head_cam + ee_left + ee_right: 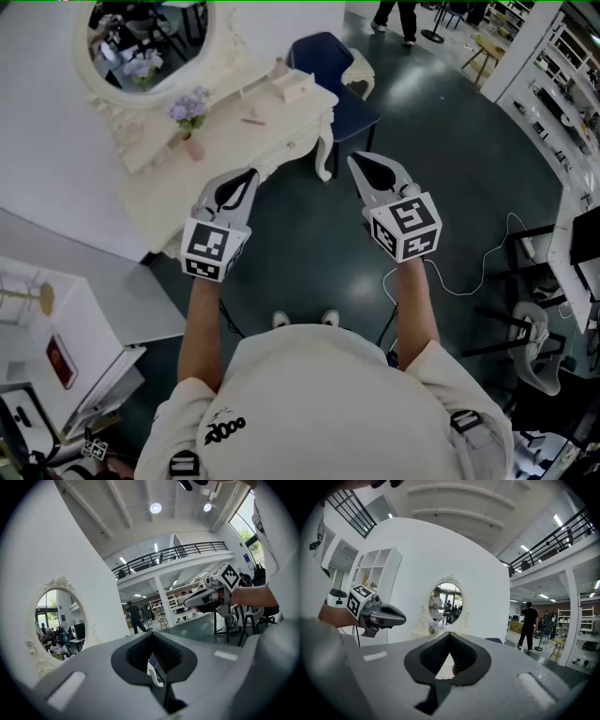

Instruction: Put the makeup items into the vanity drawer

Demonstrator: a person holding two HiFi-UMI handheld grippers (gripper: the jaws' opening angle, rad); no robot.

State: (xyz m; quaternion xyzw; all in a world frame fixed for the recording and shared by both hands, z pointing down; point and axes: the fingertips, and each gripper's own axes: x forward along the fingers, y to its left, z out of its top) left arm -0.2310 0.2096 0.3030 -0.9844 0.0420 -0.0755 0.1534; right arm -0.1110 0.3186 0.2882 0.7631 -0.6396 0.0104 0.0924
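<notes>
The makeup items (pixel 253 120) lie on the cream vanity worktop (pixel 225 141), near its middle: a slim pinkish piece, too small to name more closely, with a pale, boxy cream case (pixel 296 86) towards the worktop's far right corner. The drawer (pixel 281 150) is in the painted apron just under the worktop's front edge, and its front sits flush with the apron. On the worktop's left part a small pink vase (pixel 194 148) holds soft lilac flowers (pixel 190 108). Behind it, at the worktop's back, an oval mirror (pixel 141 28) rises in a carved, scrolled cream frame. A dark blue upholstered chair (pixel 328 56) stands just beside the worktop's right end.

Both tools hang well apart from the worktop, over the dark glossy floor (pixel 309 244) in front of it, each pointing towards it. The left tool (pixel 251 173), smooth grey plastic with ribbed black pads, has its jaws brought together tip to tip, with only a teardrop gap behind the tips and nothing in it. The right tool (pixel 354 159) is likewise fully closed and empty
</notes>
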